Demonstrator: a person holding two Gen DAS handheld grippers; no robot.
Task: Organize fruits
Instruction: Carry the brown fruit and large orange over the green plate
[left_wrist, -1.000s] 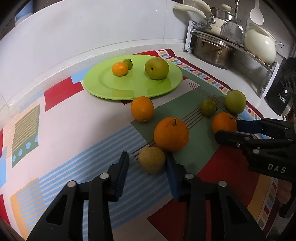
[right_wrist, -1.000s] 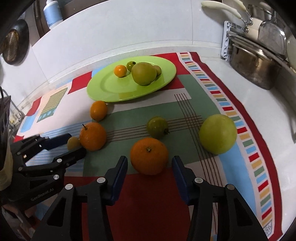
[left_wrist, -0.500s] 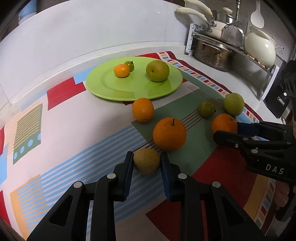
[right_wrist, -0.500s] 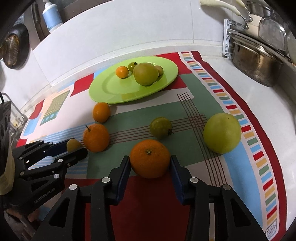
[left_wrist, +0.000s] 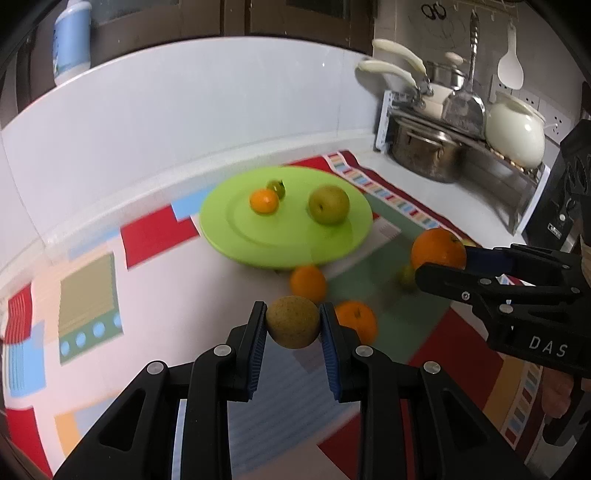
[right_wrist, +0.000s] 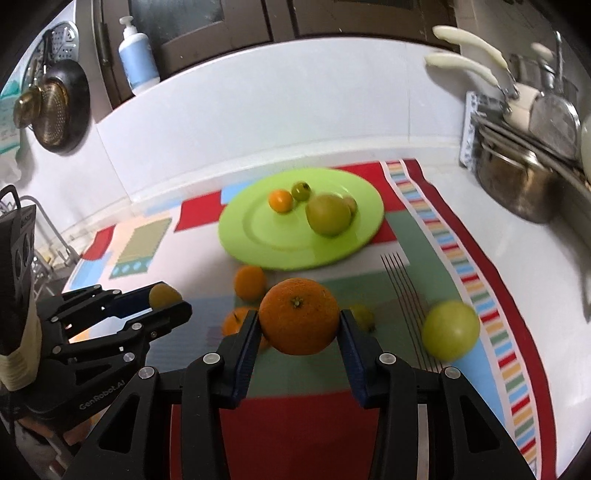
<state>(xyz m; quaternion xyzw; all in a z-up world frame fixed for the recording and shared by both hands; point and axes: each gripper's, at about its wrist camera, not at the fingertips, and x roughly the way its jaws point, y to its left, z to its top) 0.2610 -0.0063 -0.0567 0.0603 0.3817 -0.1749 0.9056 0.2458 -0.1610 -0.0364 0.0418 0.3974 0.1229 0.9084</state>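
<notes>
Fruits are pinched, brown pear (left_wrist: 293, 327) in your left gripper (left_wrist: 293, 328), orange (right_wrist: 299, 316) in your right gripper (right_wrist: 299, 332); round skins may slip out over the green plate (left_wrist: 236, 225).

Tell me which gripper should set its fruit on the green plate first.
Probably the left. The left gripper, shut on the small brown pear, faces the bare near side of the green plate. The right gripper, shut on the big orange, faces the fruit-crowded side.
</notes>
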